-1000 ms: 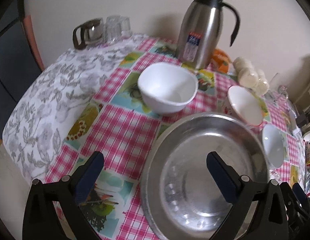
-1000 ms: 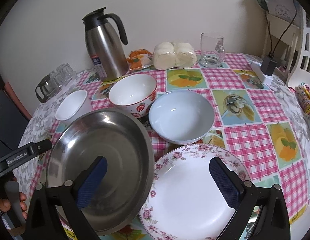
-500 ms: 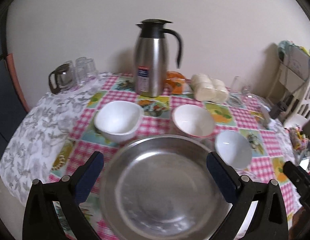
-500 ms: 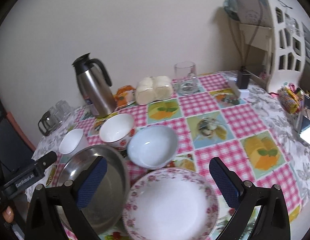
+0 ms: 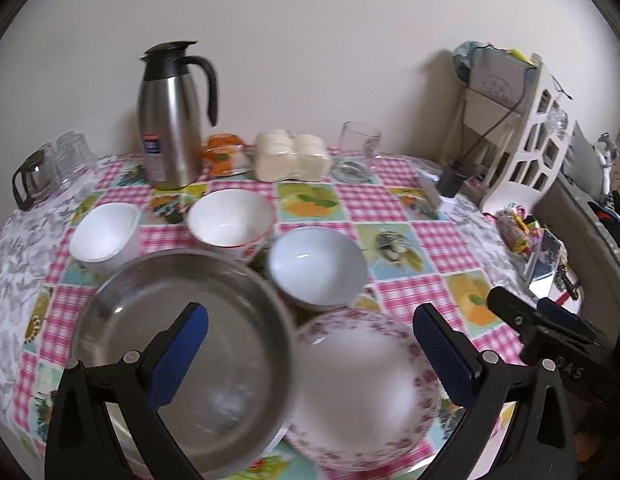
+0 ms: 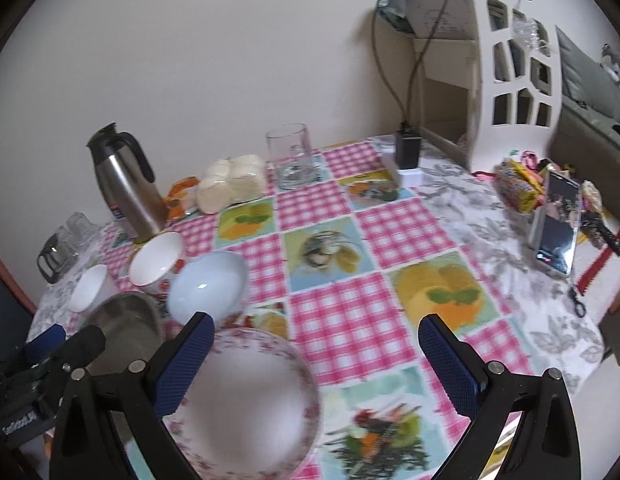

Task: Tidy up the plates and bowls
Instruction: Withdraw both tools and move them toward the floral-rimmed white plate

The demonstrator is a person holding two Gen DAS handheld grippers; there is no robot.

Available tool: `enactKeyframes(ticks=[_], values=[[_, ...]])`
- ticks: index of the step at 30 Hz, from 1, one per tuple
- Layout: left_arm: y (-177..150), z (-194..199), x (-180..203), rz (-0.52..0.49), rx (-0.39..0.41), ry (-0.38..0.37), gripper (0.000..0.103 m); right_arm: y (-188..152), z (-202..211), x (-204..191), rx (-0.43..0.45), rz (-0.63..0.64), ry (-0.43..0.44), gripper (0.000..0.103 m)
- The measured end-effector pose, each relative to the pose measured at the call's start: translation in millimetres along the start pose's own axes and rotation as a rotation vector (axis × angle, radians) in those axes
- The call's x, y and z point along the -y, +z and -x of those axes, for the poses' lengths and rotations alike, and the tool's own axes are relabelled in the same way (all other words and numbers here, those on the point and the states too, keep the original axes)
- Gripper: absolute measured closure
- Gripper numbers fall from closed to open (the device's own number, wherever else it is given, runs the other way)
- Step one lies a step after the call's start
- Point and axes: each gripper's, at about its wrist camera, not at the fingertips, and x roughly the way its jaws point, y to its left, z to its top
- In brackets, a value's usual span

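While both claws gape, thermos [image 5: 170,118] stands behind bowls [image 5: 229,217].

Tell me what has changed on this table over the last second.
Both grippers pulled up and back: the left gripper went from close over the steel pan to a wider view, and the right gripper swung rightward past the floral plate. Both stayed open, holding nothing. The pan, plate, three bowls and steel jug kept their places.

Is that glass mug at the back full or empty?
Empty, it seems: the mug stands upright and the wall shows clearly through it, with no liquid line visible.
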Motion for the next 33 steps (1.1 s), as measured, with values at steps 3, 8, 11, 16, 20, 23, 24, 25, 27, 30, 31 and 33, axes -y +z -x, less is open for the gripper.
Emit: enactKeyframes(ticks=[3,8,11,16,20,23,24,25,27,30,31,33], values=[[-3.6,-2.2,11.9,0.013,0.004,-0.023,0.001,0.2,3.0,14.6,0.002,0.004,-0.024,0.000],[-7.8,-6.4,17.6,0.079,0.001,-0.089,0.001,-1.3,6.4,30.1,0.009,0.010,-0.023,0.000],[-9.7,-9.9,18.1,0.098,-0.023,-0.115,0.001,-2.7,3.7,31.4,-0.002,0.025,-0.011,0.000],[-14.1,-8.7,24.8,0.069,-0.033,-0.092,0.001,-3.8,-1.0,39.7,-0.016,-0.005,-0.022,0.000],[-19.7,-14.2,29.8,0.055,-0.063,-0.053,0.001,-4.8,-6.9,47.6,-0.043,-0.037,-0.027,0.000],[-24.5,-21.4,31.8,0.060,-0.105,-0.063,0.001,-5.5,-9.9,48.0,-0.055,-0.044,-0.001,0.000],[-26.3,-22.6,32.9,0.057,-0.111,-0.059,0.001,-6.1,-10.6,47.6,-0.057,-0.044,0.014,0.000],[-27.6,-23.8,33.9,0.052,-0.117,-0.054,0.001,-6.7,-10.8,46.5,-0.057,-0.043,0.027,0.000],[-30.4,-26.4,34.7,0.051,-0.133,-0.058,0.001,-7.6,-12.2,43.0,-0.059,-0.029,0.039,0.000],[-35.3,-30.8,34.5,0.060,-0.165,-0.075,0.001,-11.1,-17.4,38.9,-0.079,-0.019,0.050,0.000],[-37.0,-31.4,34.4,0.058,-0.173,-0.067,0.001,-12.2,-19.7,38.7,-0.085,-0.018,0.056,0.000],[-39.5,-31.6,34.6,0.063,-0.178,-0.053,0.001,-13.8,-21.6,40.5,-0.091,-0.021,0.060,0.000]])
